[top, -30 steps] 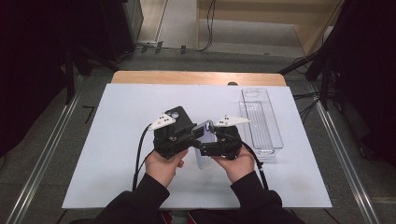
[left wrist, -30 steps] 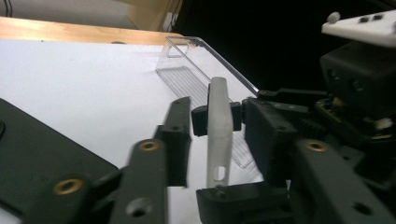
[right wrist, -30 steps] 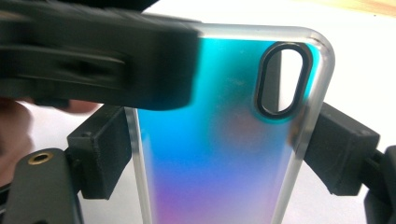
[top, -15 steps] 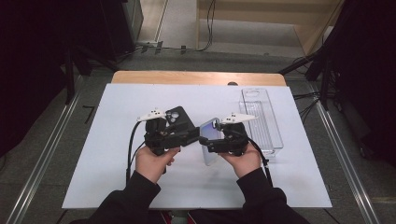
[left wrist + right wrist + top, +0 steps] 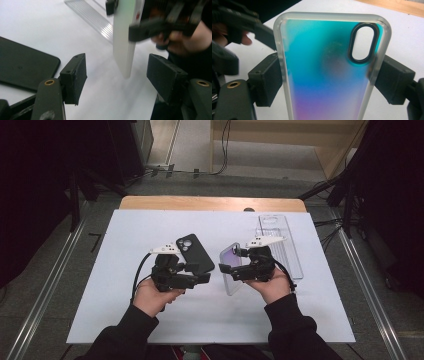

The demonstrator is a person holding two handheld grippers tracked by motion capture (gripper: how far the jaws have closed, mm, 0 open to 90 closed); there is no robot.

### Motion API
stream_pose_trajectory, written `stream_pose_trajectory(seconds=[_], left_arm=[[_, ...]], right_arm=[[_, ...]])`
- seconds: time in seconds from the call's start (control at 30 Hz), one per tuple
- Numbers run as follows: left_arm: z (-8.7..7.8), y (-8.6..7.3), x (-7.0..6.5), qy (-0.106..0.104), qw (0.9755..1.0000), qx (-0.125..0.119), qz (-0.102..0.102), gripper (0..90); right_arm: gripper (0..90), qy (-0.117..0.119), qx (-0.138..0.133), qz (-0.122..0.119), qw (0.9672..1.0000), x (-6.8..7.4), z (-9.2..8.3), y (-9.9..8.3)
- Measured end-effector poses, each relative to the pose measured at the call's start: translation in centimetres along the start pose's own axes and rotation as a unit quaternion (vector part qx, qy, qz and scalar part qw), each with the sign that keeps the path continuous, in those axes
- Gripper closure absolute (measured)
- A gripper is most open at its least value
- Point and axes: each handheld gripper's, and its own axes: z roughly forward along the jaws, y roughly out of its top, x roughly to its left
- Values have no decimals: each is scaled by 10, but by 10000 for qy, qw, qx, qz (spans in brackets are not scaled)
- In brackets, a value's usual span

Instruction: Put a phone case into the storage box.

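Right tool (image 5: pixel 231 270) clamps an iridescent translucent phone case (image 5: pixel 329 67) by its long edges, holding it above the white counter (image 5: pixel 125 320). Left tool (image 5: pixel 117 77) stands with jaws spread, empty, facing the case edge-on. A black phone (image 5: pixel 195 252) lies beside it; a clear tray (image 5: pixel 285 245) rests farther right.

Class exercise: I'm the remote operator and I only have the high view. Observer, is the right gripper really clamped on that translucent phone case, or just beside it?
Observer: Clamped. In the right gripper view both pads press the phone case by its long edges.
Operator: And the left gripper?
Observer: Its jaws are open with nothing between the pads.
Operator: What colour is the case up close?
Observer: Teal fading to purple, with a frosted rim and a black-ringed camera cutout.
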Motion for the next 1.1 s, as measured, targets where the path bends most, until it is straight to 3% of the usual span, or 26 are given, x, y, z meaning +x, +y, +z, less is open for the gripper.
stream_pose_trajectory(seconds=[0.17, 0.67, 0.93, 1.1], left_arm=[[1, -9, 6, -20, 9994, 281, 190, 324], [-10, -35, 16, 28, 9951, 503, 847, 324], [-18, -49, 24, 93, 9944, 664, 811, 324], [-26, -55, 28, 298, 9951, 604, 726, 324]], right_arm=[[148, 146, 71, -174, 9997, -3, -7, 3], [148, 253, 141, -296, 9991, -9, -21, 9], [148, 194, 144, -274, 9993, -14, -27, 11], [148, 166, 74, -218, 9996, -18, -33, 14]])
